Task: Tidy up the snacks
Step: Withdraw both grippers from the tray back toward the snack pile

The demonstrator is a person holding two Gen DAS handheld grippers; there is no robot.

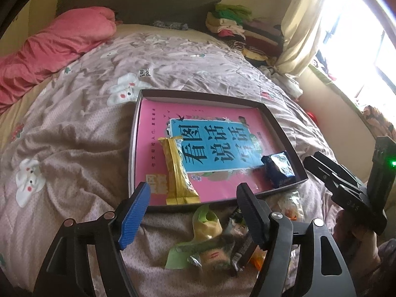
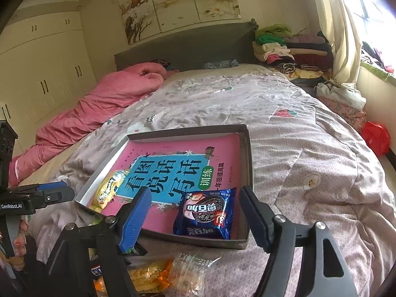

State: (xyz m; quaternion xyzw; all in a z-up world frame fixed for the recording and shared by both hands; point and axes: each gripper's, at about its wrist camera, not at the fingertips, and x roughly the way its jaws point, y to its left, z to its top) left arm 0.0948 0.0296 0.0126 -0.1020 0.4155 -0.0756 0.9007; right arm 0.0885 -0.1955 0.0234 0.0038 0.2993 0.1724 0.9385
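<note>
Snacks are found in two places: a yellow wafer pack (image 1: 178, 170) and a blue cookie pack (image 2: 206, 213) lie inside a shallow box (image 1: 284, 123) on the bed (image 1: 74, 136), while a loose heap of wrappers (image 1: 212, 242) is left on the quilt just in front of the box's near wall. The box floor is covered by a pink book (image 1: 222, 185), on which both packs rest.

The left tool (image 1: 193, 212) is held with its jaws apart and nothing between them, above the near edge of the box and the heap. The right tool (image 2: 191, 212) is likewise spread and empty, the blue cookie pack being framed in its gap but not pressed by either pad.

Trouble could be caused by the soft quilt: the box may be tipped or shifted if its near wall is pushed down on, and the packs could slide on the glossy book cover. Thin crinkled wrappers in the heap may be pinched together, so that two are lifted at once or one is dropped.

Much of the heap is hidden behind the tool fingers in both views, and its lower part is cut off; how many snacks are left cannot be counted. Several wrappers are too crumpled to be identified.
</note>
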